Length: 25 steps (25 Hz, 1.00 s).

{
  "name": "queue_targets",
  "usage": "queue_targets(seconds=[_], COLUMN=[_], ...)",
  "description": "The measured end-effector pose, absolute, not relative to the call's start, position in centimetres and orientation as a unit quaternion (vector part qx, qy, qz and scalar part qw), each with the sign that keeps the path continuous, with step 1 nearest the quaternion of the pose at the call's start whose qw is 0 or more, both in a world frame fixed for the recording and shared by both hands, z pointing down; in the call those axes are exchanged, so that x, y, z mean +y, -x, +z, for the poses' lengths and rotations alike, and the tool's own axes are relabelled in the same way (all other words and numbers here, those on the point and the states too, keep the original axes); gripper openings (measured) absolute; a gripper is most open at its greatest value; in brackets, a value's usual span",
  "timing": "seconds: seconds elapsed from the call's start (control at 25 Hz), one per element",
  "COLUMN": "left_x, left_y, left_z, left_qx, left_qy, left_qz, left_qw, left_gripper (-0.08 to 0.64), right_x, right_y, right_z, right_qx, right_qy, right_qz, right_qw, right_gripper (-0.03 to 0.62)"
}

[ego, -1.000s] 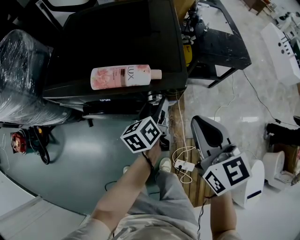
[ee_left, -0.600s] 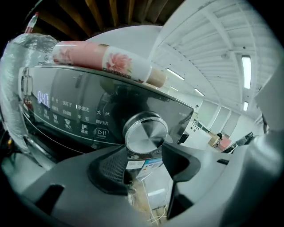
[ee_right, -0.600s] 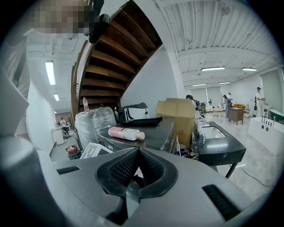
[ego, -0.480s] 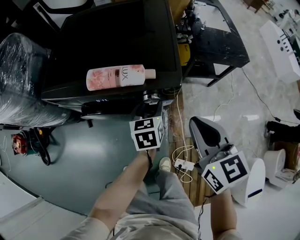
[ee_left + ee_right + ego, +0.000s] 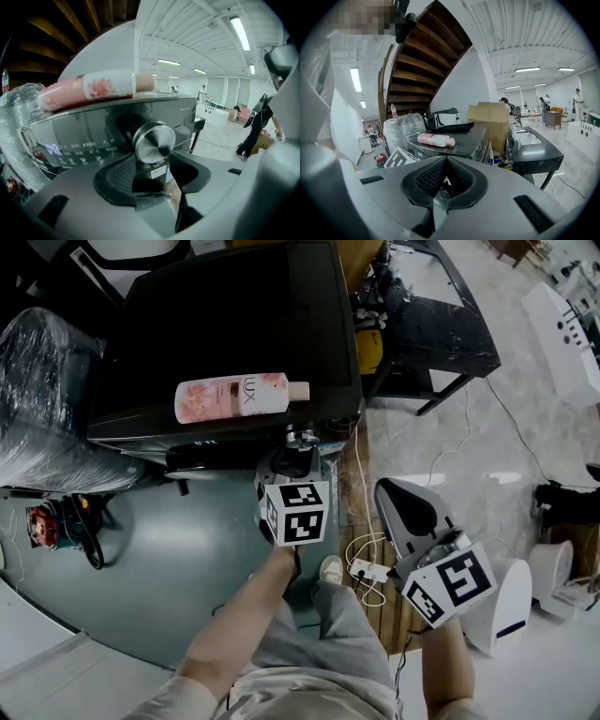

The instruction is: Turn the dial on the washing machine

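Pink bottle (image 5: 239,397) flat atop washer (image 5: 234,315), contents unclear.

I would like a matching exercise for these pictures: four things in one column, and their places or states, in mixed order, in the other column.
Things:
1. round silver metal dial
2. pink plastic bottle
3. right claw
4. bundle wrapped in clear plastic film

Places or states:
a. lying on top of the black washing machine
b. jaws together, empty
c. on the machine's front panel
d. beside the machine

Pairs: 1-c, 2-a, 3-b, 4-d
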State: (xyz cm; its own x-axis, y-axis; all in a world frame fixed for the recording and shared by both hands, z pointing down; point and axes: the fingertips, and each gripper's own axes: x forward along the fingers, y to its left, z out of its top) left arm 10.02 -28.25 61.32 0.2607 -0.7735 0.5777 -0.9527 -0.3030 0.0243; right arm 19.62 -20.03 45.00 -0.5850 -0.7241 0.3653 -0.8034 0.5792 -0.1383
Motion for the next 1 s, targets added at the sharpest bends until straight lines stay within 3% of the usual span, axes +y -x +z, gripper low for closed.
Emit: queue_targets(seconds=[0.76,1.0], left_x=[-28.5,-28.5], left_y=[-10.3,-10.3], left_z=[59.0,58.9], left_qx=[-0.587,-0.594], left_qy=[-0.759,-0.740], left_qz=[0.260,0.315], left_qw=[0.106,0.023], left_gripper=[0.255,0.253], right_x=[-19.6,-19.6], right_y=[-20.5,-21.2], right_z=[46.4,46.5], right_qx=[-0.873,-0.871], right_qy=[-0.432,-0.435], right_qz=[0.169,0.170], right_qw=[0.153,0.153], right_gripper=[0.028,0.028])
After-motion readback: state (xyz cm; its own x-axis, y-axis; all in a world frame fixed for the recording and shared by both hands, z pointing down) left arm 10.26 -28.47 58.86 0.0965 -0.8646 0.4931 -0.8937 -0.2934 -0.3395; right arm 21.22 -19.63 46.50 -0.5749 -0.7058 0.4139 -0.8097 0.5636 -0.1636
